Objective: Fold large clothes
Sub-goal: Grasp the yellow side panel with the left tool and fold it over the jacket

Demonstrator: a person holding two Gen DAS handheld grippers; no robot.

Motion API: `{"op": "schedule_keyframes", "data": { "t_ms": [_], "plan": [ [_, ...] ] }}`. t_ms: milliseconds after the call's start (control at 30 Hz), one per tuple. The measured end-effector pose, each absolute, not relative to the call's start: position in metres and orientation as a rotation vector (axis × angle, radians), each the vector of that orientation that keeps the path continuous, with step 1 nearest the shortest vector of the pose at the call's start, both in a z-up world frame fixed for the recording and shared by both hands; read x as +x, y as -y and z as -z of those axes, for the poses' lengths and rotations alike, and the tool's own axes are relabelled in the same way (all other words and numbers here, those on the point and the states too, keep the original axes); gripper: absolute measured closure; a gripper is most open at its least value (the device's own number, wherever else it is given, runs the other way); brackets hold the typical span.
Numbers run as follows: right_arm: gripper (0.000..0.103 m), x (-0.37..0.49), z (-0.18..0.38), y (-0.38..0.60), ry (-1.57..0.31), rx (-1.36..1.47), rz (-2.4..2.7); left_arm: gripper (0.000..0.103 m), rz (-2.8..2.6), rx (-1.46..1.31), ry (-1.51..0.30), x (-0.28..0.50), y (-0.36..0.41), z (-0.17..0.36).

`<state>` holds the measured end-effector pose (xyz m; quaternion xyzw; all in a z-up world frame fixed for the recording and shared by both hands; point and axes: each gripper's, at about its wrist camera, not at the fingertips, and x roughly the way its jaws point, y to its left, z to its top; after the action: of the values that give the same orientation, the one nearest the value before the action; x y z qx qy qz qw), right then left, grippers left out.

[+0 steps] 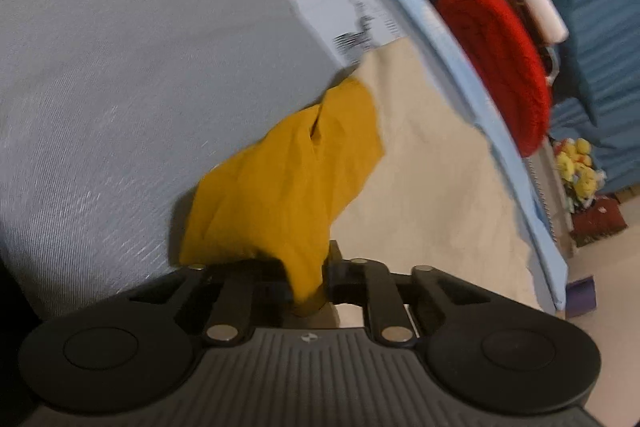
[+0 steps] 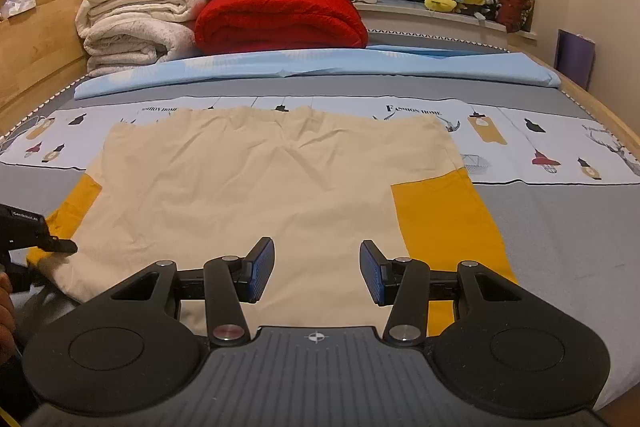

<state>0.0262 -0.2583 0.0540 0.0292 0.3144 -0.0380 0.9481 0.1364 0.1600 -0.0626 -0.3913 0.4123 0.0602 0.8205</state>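
The left tongs pinch the yellow sleeve of the cream shirt on the bed, while the right tongs stand half open above its near hem.

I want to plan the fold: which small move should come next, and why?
Probably lower the open right gripper to pinch the right yellow sleeve: the left gripper already clamps the left yellow sleeve, while the shirt lies flat.

One shirt, two claws, one red blanket

bare grey bedspread right, folded blankets blocking far end
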Motion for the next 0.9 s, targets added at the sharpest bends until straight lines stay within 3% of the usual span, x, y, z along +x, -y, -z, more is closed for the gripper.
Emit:
{"op": "schedule_keyframes", "data": {
  "t_ms": [200,533,633,767,900],
  "plan": [
    [0.054,0.032,-0.055,0.246,-0.631,0.084,0.047,0.094,-0.038,-0.807,-0.809,0.124,-0.169,0.025],
    [0.056,0.055,-0.063,0.190,-0.609,0.158,-0.146,0.094,0.079,-0.441,-0.772,0.098,-0.194,-0.055],
    [0.057,0.067,-0.054,0.171,-0.677,0.201,-0.223,0.094,0.092,-0.406,-0.743,0.084,-0.205,-0.055],
    [0.058,0.094,0.003,0.134,-0.981,0.105,-0.286,0.094,0.096,-0.461,-0.767,0.077,-0.201,-0.040],
    [0.057,0.093,0.016,0.108,-0.978,-0.058,-0.270,0.094,0.084,-0.373,-0.737,0.078,-0.187,-0.043]
  ]
}}
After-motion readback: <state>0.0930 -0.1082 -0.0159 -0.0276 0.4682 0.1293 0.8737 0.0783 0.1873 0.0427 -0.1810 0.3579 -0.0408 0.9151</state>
